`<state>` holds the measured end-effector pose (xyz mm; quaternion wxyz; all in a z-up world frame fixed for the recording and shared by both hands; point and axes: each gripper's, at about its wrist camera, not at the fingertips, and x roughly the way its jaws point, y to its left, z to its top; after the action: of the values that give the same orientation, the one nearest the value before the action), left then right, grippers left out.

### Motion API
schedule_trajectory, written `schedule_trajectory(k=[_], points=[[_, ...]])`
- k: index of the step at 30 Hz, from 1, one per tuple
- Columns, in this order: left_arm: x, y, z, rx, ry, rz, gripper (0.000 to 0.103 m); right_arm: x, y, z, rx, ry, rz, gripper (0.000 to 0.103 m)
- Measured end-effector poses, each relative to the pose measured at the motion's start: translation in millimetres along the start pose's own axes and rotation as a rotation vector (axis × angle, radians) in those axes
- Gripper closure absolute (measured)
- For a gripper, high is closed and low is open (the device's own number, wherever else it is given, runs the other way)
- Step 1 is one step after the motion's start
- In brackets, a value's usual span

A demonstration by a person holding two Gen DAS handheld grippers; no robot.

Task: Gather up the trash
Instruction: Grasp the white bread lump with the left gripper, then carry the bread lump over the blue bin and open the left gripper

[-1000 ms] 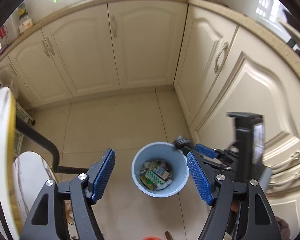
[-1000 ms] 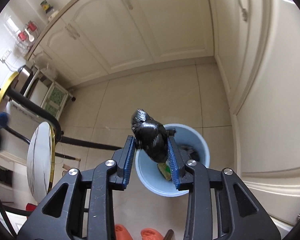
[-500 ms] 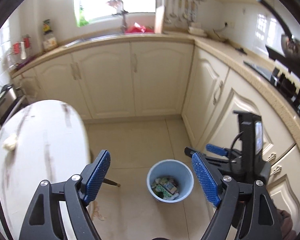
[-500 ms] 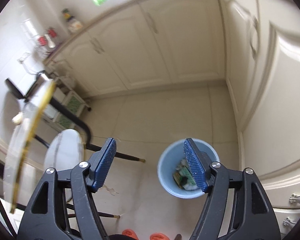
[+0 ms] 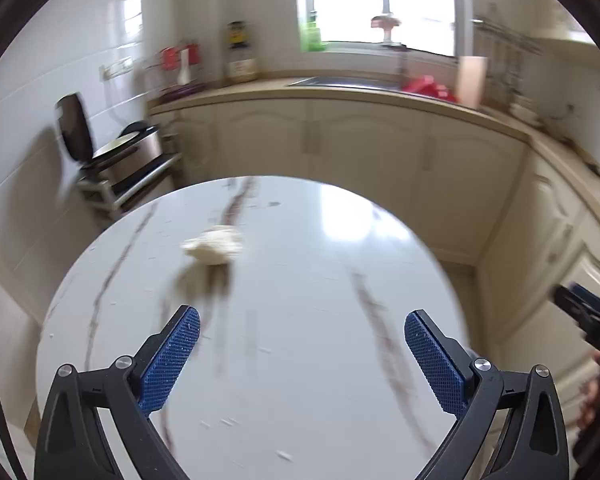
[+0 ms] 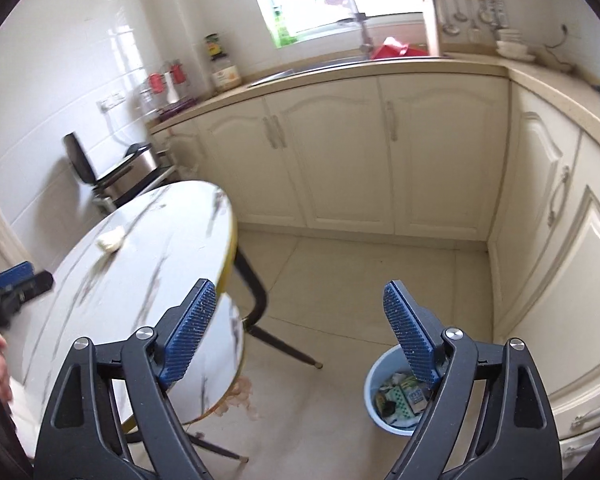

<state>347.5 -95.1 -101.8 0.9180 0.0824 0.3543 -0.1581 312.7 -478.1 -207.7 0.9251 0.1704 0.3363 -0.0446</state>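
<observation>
Marble-patterned and glossy, the round table (image 5: 340, 280) carries one pale crumpled wad (image 5: 214, 246), probably tissue, lying toward its far left edge beside a brownish smear. It looks light, soft and loosely balled, so a sweeping approach could nudge it across the slick top and off the edge; pads closing off-centre might only pinch a corner and let it drop. The left gripper (image 5: 300, 356) hangs over the near part of the table, its jaws opening wide with nothing between them. The right gripper (image 6: 296, 336), jaws likewise opening and empty, is above the floor near the blue bin (image 6: 374, 404), which already holds packaging scraps
</observation>
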Motion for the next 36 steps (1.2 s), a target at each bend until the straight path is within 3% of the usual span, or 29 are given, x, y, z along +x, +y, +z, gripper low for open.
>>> schedule_trajectory(k=[5, 9, 13, 21, 23, 26, 27, 32, 36], points=[[68, 46, 19, -0.129, 0.097, 0.027, 0.002, 37, -31, -12, 0.028, 0.065, -0.079, 0.018], [110, 56, 33, -0.18, 0.116, 0.037, 0.002, 77, -74, -36, 0.08, 0.16, -0.128, 0.018], [150, 49, 41, -0.189, 0.184, 0.059, 0.002, 109, -116, -61, 0.14, 0.232, -0.176, 0.019], [201, 33, 70, -0.185, 0.232, 0.096, 0.002, 145, -185, -114, 0.222, 0.356, -0.233, 0.019], [204, 29, 74, -0.177, 0.231, 0.093, 0.009, 149, -198, -125, 0.235, 0.38, -0.231, 0.019], [205, 33, 86, -0.176, 0.222, 0.089, 0.037, 151, -213, -137, 0.252, 0.399, -0.23, 0.019], [205, 34, 88, -0.176, 0.223, 0.085, 0.041, 152, -217, -140, 0.259, 0.401, -0.23, 0.019], [184, 29, 75, -0.14, 0.235, 0.087, 0.046, 153, -235, -158, 0.287, 0.416, -0.238, 0.019], [140, -27, 68, -0.06, 0.171, 0.01, 0.046, 157, -252, -173, 0.299, 0.438, -0.257, 0.02]])
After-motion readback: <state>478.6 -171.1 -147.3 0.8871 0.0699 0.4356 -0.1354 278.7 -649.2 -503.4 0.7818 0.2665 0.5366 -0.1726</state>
